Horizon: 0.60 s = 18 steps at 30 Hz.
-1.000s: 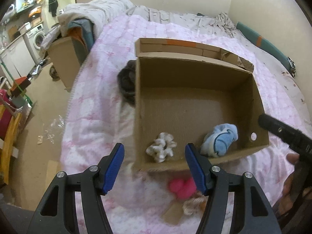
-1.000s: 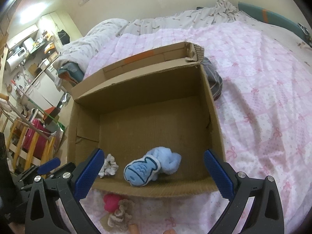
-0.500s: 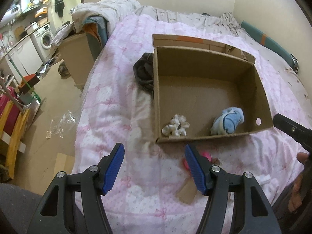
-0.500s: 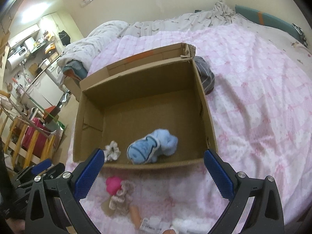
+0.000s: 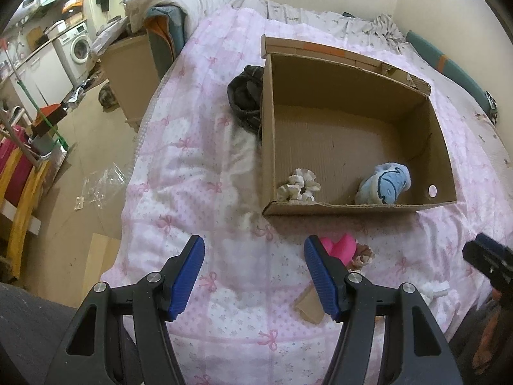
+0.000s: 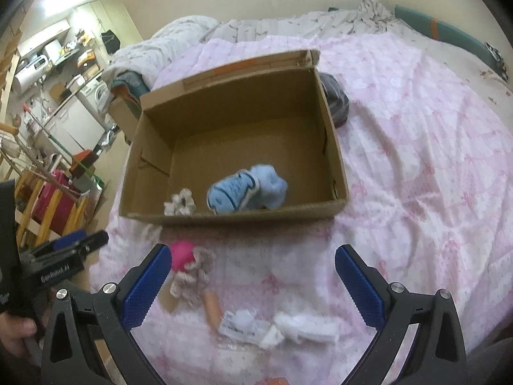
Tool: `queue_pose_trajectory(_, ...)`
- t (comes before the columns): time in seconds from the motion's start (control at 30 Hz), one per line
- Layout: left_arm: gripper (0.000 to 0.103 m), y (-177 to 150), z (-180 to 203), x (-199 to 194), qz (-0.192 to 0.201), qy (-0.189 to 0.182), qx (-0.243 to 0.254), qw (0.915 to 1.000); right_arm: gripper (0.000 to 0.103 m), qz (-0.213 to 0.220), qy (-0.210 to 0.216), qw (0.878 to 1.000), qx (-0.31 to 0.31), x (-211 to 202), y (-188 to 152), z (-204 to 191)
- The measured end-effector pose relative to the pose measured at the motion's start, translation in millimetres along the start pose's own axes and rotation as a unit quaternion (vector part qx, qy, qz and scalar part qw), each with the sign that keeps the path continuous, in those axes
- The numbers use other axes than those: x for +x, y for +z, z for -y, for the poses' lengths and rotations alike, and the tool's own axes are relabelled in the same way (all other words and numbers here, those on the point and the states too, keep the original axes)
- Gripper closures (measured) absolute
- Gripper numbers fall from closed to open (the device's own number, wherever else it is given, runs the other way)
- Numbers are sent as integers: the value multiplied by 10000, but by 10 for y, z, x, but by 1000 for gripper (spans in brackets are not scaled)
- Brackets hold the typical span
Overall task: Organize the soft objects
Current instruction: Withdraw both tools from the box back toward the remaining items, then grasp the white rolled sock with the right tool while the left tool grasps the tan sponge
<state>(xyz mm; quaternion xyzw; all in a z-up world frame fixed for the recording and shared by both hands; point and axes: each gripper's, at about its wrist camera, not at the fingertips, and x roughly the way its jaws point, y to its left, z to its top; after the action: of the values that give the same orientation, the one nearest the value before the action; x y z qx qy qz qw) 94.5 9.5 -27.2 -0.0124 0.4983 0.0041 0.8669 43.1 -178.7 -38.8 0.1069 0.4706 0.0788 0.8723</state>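
Note:
An open cardboard box [image 5: 359, 208] [image 6: 237, 216] rests on a pink quilt. Inside, near its front wall, lie a white scrunchie [image 5: 298, 187] [image 6: 179, 204] and a blue plush toy [image 5: 386, 186] [image 6: 245, 189]. In front of the box lie a pink soft toy [image 5: 341, 246] [image 6: 181, 255], a beige scrunchie [image 6: 192, 276] [image 5: 362, 255], and white soft items in clear wrapping [image 6: 279, 327]. My left gripper [image 5: 253, 272] is open above bare quilt, left of the pink toy. My right gripper [image 6: 253, 284] is open too, over the quilt just in front of the box, with nothing between its fingers.
A dark garment [image 5: 245, 96] [image 6: 335, 96] lies against the box's far side wall. A scrap of cardboard [image 5: 309, 304] lies on the quilt. The bed's left edge drops to a floor with a plastic bag [image 5: 99, 183], a wooden chair [image 5: 22, 186] and a brown box [image 5: 131, 70].
Both grippers have drawn back from the box toward the bed's near edge. The box looks smaller, and the pink toy, beige scrunchie and wrapped white items have come into view.

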Motion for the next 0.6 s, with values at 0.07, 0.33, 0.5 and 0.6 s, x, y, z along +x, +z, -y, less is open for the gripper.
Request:
queue_pose_trajectory(0.07, 41, -4, 15, 22, -41, 1, 9, 10000, 0, -176, 5, 9998, 23, 30, -39, 44)
queue_pose_trajectory(0.33, 41, -64, 112, 113, -173, 36, 186, 9997, 0, -779, -560, 9935, 608, 157, -162, 417)
queue_pose_trajectory(0.5, 41, -55, 47, 183, -316, 6, -21, 9995, 0, -1237, -384, 9873, 918, 303, -242, 565)
queue_pose_trajectory(0.6, 41, -54, 11, 217, -380, -10, -120, 9992, 7, -1592, -312, 9844, 680, 419, -312, 454)
